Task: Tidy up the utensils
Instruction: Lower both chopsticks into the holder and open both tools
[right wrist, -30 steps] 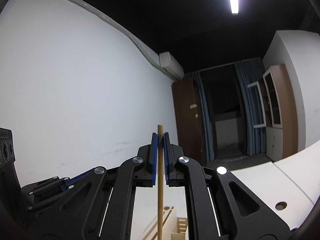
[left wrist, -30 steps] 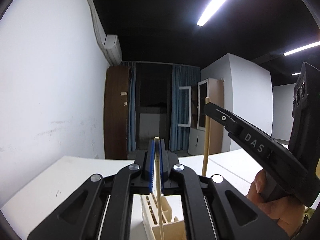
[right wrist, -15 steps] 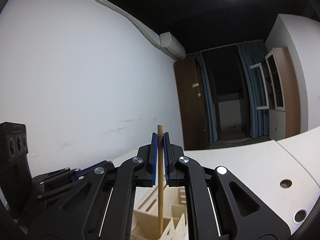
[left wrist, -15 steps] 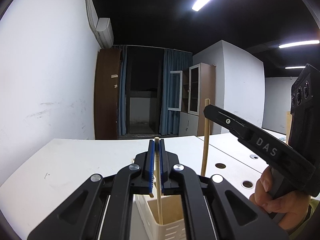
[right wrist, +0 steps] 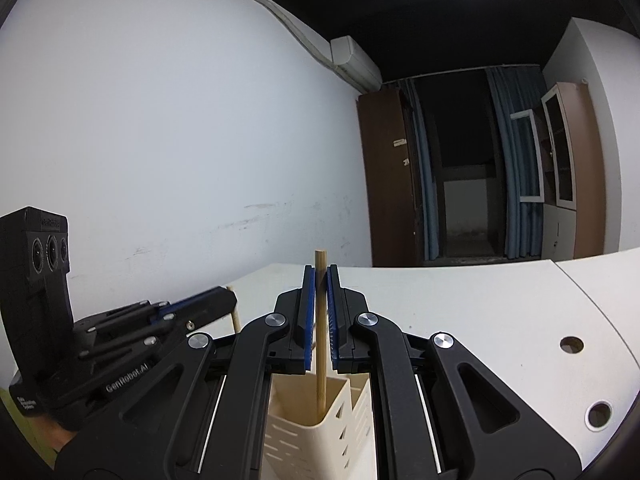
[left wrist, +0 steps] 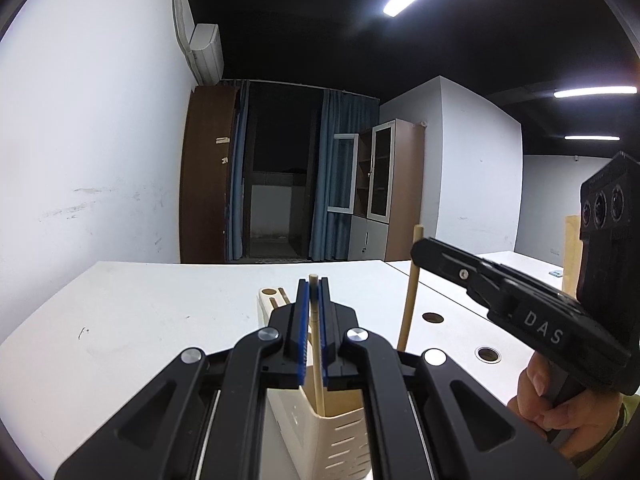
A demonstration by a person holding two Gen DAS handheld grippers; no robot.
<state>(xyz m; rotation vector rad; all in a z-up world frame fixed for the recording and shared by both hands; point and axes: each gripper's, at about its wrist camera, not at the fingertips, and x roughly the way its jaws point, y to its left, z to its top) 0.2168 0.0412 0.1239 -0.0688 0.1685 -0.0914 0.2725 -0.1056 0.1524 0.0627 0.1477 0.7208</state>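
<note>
My left gripper [left wrist: 314, 286] is shut on a pale chopstick [left wrist: 317, 360] held upright. Its lower end dips into a compartment of the cream slotted utensil holder [left wrist: 340, 440] just below the jaws. My right gripper [right wrist: 320, 276] is shut on a darker wooden chopstick [right wrist: 320, 368], whose lower end stands inside a corner compartment of the same holder [right wrist: 296, 432]. Each gripper shows in the other's view: the right gripper [left wrist: 418, 246] with its chopstick [left wrist: 409, 312] to the right, the left gripper [right wrist: 228, 300] to the left.
The holder stands on a white table [left wrist: 140, 320] with round cable holes [left wrist: 433, 317] on its right side [right wrist: 571, 345]. A person's hand [left wrist: 560, 408] grips the right tool's handle. A white wall runs along the left; cabinets and curtains stand far behind.
Both grippers have come down with their chopsticks. The holder has risen into view beneath the jaws, and both chopsticks' lower ends now sit inside its compartments.
</note>
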